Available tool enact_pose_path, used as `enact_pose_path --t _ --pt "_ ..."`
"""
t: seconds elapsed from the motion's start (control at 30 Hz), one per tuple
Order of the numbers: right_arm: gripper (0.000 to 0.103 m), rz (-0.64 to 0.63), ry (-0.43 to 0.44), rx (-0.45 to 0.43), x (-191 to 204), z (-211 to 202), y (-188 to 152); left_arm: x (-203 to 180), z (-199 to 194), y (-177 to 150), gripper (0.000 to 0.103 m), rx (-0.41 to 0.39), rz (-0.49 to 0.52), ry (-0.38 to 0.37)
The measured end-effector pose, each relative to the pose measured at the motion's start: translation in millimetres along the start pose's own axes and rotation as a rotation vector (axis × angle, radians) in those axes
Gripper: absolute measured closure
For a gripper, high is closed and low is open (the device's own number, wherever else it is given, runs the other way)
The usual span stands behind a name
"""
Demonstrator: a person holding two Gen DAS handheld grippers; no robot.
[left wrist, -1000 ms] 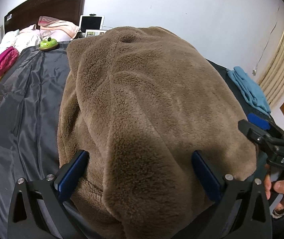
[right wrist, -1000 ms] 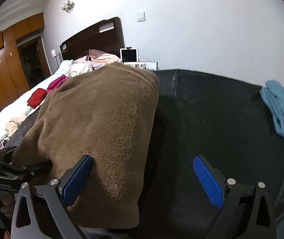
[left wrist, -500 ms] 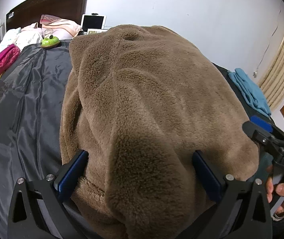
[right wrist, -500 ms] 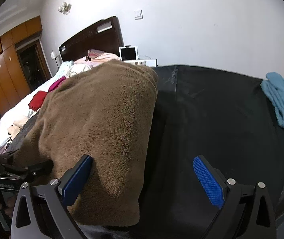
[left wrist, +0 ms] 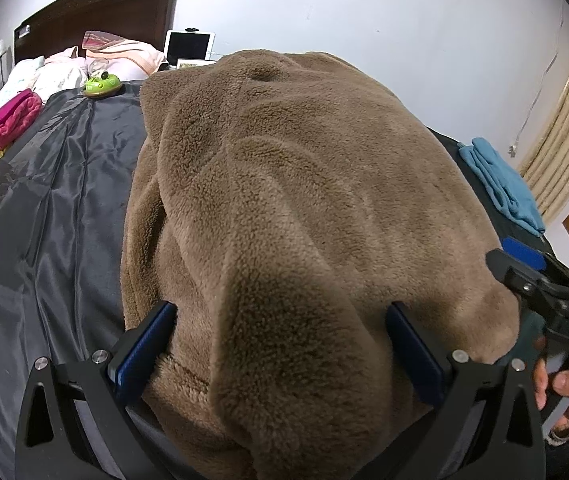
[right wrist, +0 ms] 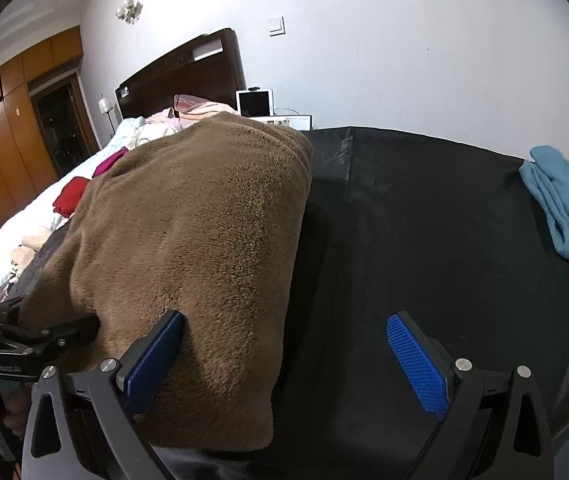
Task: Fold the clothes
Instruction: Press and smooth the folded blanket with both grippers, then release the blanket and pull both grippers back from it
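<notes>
A thick brown fleece garment (left wrist: 296, 200) lies folded lengthwise on the dark sheet (left wrist: 44, 200). My left gripper (left wrist: 284, 352) is open, its blue pads on either side of the garment's near end. In the right wrist view the same garment (right wrist: 196, 240) fills the left half. My right gripper (right wrist: 284, 356) is open at the garment's near right corner, its left pad against the fleece and its right pad over bare dark sheet (right wrist: 424, 220). The right gripper (left wrist: 524, 264) also shows at the right edge of the left wrist view.
A folded blue garment (right wrist: 568, 208) lies at the far right of the sheet. A green toy (left wrist: 102, 85), pink and red clothes (left wrist: 12, 118), pillows and a tablet (left wrist: 189, 46) sit near the dark headboard (right wrist: 188, 76). Wooden wardrobes (right wrist: 0, 132) stand at the left.
Both grippers stay open around the garment's near end. The views have shifted only slightly; the garment has not visibly moved.
</notes>
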State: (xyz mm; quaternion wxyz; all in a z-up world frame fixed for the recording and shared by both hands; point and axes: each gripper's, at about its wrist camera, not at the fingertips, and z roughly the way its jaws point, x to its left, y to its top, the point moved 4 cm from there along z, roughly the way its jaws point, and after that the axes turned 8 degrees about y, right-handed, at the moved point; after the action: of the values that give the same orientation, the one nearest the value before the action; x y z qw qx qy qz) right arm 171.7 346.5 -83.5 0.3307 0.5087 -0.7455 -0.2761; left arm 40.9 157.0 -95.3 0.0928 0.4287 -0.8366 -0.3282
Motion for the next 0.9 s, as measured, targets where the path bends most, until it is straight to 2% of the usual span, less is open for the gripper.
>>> enact_pose_path --t 0.2,0.47,0.73,0.9 --pt "0.002 0.001 0.041 -0.04 8.4 -20.7 0.5 0.5 -1.3 0.2 0.0 -0.001 -0.003 0.013" --pt "0.001 0.013 0.093 -0.064 11.7 -39.7 -2.5 -5.2 -19.7 -5.4 0.0 -0.033 -0.019 0.074" --pt "0.001 0.004 0.135 -0.072 20.6 -52.6 -8.6 -4.4 -50.9 -15.2 0.0 -0.087 -0.06 0.08" --pt "0.001 -0.023 0.164 -0.07 31.5 -56.9 -13.3 -13.9 -64.6 -20.8 0.0 -0.12 -0.039 0.086"
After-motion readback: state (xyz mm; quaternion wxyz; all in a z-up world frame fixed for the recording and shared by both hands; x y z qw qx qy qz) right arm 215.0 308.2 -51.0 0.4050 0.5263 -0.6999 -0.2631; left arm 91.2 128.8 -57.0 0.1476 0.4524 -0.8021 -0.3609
